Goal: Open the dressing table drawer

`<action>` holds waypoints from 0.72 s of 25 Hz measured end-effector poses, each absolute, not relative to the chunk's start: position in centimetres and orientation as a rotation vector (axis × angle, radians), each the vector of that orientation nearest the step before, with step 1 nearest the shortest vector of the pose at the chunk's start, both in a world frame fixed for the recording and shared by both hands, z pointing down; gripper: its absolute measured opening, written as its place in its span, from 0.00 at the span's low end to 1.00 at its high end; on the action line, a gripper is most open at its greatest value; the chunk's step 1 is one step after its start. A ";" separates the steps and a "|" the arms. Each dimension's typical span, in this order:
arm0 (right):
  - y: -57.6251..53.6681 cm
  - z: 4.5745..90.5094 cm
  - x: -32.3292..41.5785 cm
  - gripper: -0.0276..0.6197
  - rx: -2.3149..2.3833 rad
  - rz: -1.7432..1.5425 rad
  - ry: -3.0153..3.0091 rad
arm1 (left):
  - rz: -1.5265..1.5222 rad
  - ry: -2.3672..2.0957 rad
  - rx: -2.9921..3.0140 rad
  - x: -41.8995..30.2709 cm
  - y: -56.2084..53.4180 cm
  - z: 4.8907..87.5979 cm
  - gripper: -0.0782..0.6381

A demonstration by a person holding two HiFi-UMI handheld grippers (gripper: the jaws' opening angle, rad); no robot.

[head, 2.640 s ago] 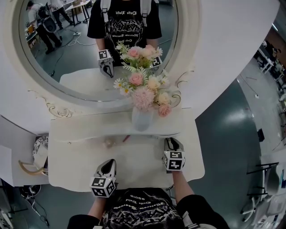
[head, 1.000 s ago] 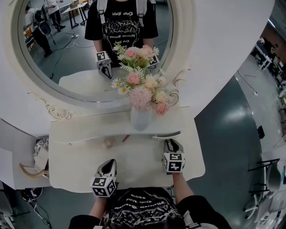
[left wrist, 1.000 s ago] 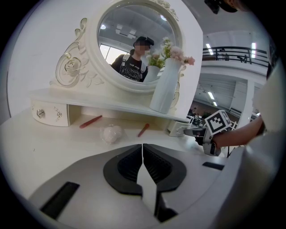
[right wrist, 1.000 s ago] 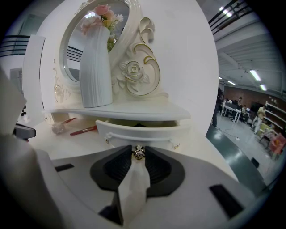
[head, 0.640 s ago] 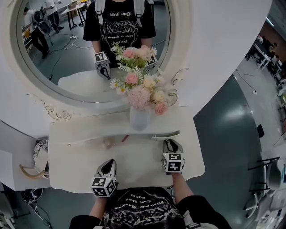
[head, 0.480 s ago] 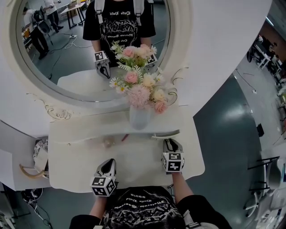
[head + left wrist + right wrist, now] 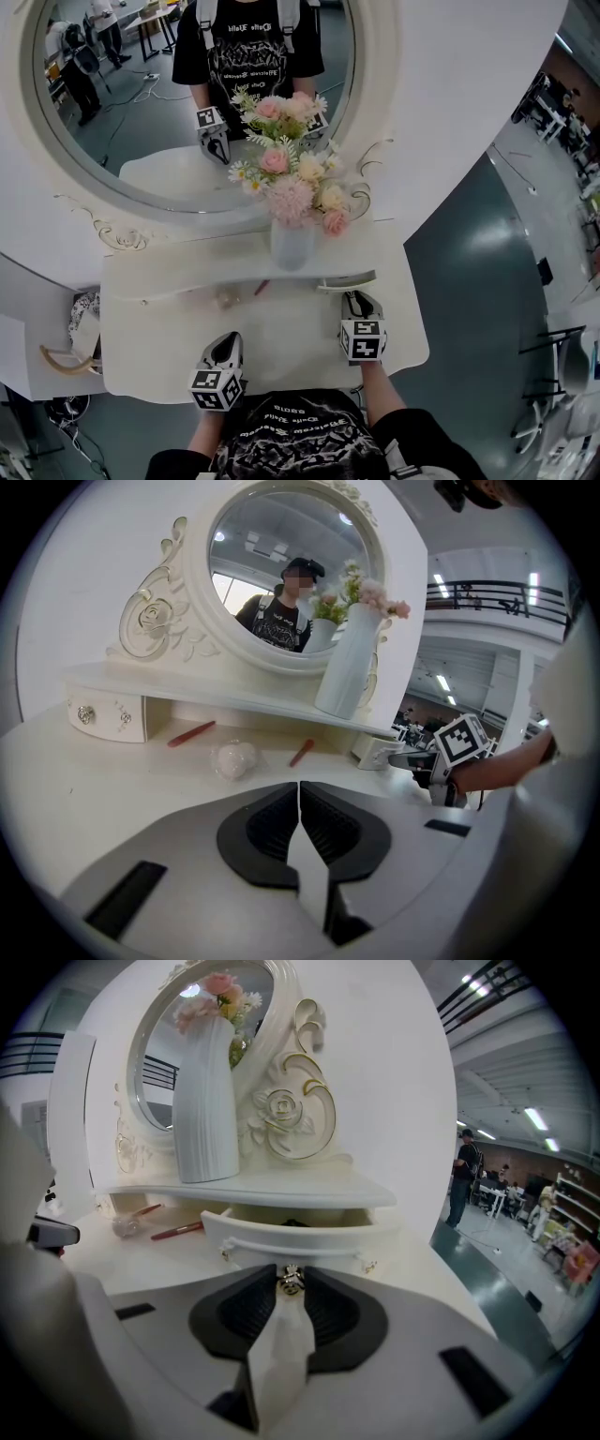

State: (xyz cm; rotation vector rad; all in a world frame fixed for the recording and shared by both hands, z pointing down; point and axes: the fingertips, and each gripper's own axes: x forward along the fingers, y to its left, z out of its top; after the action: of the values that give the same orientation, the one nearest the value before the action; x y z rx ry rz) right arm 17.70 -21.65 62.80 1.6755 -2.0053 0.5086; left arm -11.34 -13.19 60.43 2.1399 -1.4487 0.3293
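Right gripper [image 7: 292,1276]: jaws clamped on small metal knob [image 7: 291,1284] of the right-hand drawer [image 7: 281,1235]. Drawer: partway out beneath the shelf [image 7: 281,1188], further than moments ago; opening is likely well advanced. Left gripper [image 7: 299,794]: jaws together, empty.

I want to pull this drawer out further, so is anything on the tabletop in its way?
Nothing visible blocks it. The right gripper is shut on the knob of the partly open drawer, and the table in front of it is bare. The red stick lies off to the side.
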 end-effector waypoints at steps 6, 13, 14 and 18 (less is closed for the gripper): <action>-21.5 62.7 17.8 0.20 1.669 0.508 -2.007 | 0.322 -1.453 2.137 -11.4 -13.1 60.3 0.14; -21.2 62.7 17.7 0.20 1.671 0.509 -2.003 | 0.317 -1.449 2.137 -11.3 -13.2 60.4 0.14; -21.2 62.7 17.7 0.20 1.671 0.510 -2.002 | 0.317 -1.447 2.138 -11.3 -13.2 60.5 0.14; -21.0 62.8 17.7 0.20 1.667 0.510 -2.000 | 0.318 -1.441 2.139 -11.2 -13.2 60.6 0.14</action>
State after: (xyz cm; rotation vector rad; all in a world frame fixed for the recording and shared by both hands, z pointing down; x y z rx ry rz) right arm 17.72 -21.02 62.77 1.6671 -1.9999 0.5097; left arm -11.25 -13.20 60.57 2.1394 -1.4412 0.3180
